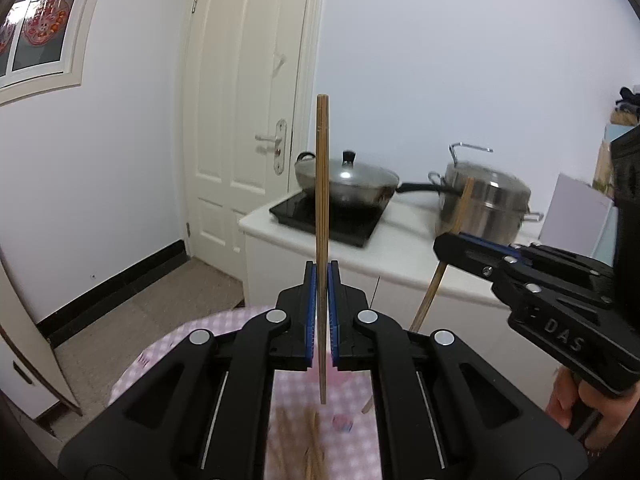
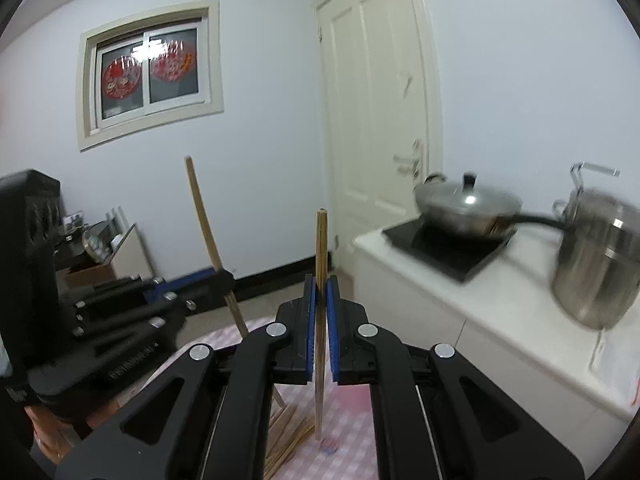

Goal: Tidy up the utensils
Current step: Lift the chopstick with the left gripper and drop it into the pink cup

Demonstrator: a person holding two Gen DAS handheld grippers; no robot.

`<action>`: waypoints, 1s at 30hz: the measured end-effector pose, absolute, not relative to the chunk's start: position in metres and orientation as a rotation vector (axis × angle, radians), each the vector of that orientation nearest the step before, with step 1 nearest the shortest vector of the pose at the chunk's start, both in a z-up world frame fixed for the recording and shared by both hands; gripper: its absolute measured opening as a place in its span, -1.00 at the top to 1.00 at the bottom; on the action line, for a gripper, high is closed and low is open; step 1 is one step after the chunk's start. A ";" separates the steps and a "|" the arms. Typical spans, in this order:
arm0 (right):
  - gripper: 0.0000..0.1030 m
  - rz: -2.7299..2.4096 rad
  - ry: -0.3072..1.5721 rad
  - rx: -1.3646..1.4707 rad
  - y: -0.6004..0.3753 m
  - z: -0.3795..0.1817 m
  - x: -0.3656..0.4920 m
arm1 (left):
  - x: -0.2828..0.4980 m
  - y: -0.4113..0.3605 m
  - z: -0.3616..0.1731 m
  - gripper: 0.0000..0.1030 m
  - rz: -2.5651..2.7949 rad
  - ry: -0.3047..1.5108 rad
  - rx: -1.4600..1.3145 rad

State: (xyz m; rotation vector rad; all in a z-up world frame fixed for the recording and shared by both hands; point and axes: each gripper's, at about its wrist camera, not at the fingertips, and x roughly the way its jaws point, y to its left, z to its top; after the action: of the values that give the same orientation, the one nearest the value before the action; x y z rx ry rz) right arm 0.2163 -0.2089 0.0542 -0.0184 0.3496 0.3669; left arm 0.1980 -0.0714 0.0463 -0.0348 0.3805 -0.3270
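Note:
My left gripper (image 1: 322, 270) is shut on a wooden chopstick (image 1: 322, 184) that stands upright between its blue pads. My right gripper (image 2: 321, 282) is shut on a second wooden chopstick (image 2: 321, 252), also upright. Each gripper shows in the other's view: the right gripper (image 1: 444, 246) holds its chopstick (image 1: 430, 300) tilted at the right of the left wrist view, and the left gripper (image 2: 226, 276) with its slanted chopstick (image 2: 204, 216) appears at the left of the right wrist view. Several more chopsticks (image 2: 290, 434) lie in a loose pile on the pink checked tablecloth (image 2: 352, 432) below.
A white counter (image 1: 404, 256) stands beyond the table with a black induction hob (image 1: 320, 220), a lidded wok (image 1: 348, 180) and a steel pot (image 1: 484, 204). A white door (image 1: 244, 120) is behind. A person's hand (image 1: 572, 404) grips the right tool's handle.

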 end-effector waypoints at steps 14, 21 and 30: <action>0.92 0.274 0.226 0.017 -0.234 0.042 0.276 | 0.277 -0.105 0.021 0.88 -0.282 0.353 -0.117; 0.92 0.282 0.309 0.014 -0.236 0.006 0.296 | 0.294 -0.109 -0.018 0.88 -0.292 0.444 -0.085; 0.92 0.296 0.411 0.060 -0.244 -0.028 0.303 | 0.304 -0.109 -0.055 0.88 -0.291 0.540 -0.054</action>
State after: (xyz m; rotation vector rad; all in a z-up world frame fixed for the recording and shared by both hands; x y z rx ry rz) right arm 0.3030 -0.2436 -0.0284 0.0598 0.4106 0.2960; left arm 0.3040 -0.1090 -0.0551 -0.0535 0.5403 -0.2912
